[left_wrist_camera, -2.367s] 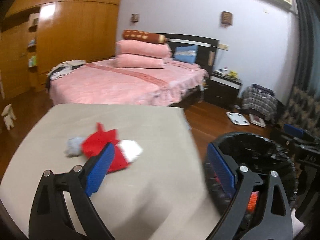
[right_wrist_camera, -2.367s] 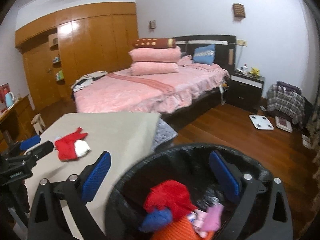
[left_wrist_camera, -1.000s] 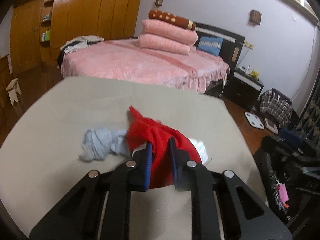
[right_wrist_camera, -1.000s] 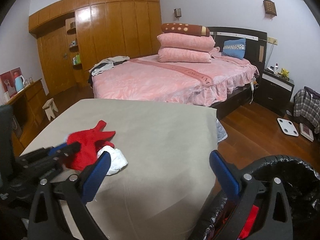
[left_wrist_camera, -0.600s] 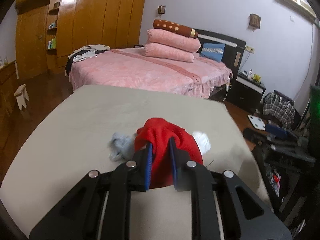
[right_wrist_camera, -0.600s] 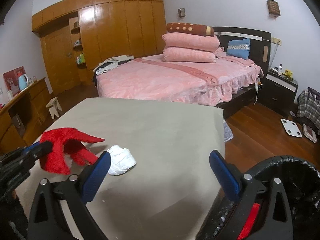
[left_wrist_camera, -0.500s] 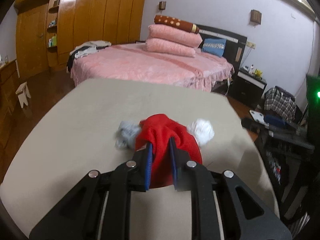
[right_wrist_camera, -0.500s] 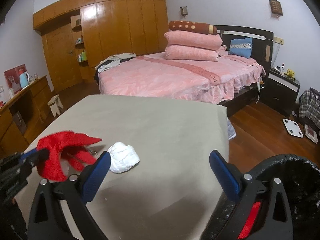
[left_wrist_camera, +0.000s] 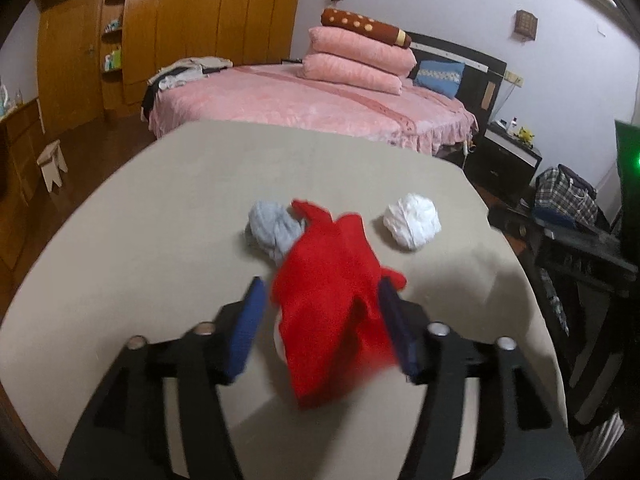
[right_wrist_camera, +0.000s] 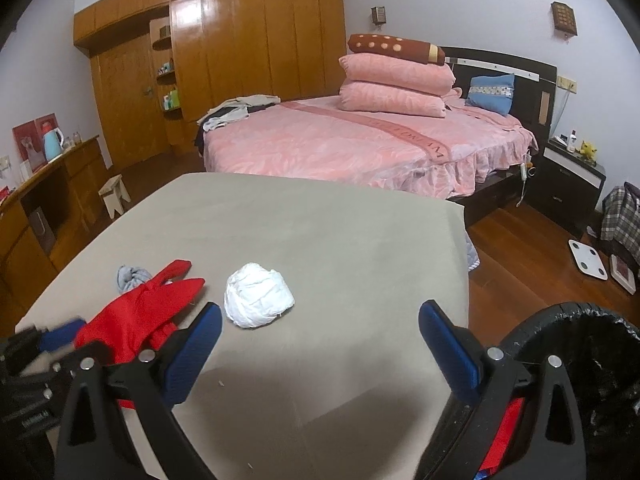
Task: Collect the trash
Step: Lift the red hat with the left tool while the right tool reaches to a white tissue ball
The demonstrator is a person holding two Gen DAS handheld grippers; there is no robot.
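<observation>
On the beige table (left_wrist_camera: 168, 208) your left gripper (left_wrist_camera: 320, 312) is opening, red cloth (left_wrist_camera: 332, 300) between its jaws. Your right gripper (right_wrist_camera: 320, 344) gapes wide, empty.

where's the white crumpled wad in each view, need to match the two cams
Left wrist view: the white wad lies right of centre on the beige table, to the right of the red cloth.
Right wrist view: the white wad lies left of centre, just right of the red cloth.
Shared landmark: the pink bed behind the table.
</observation>
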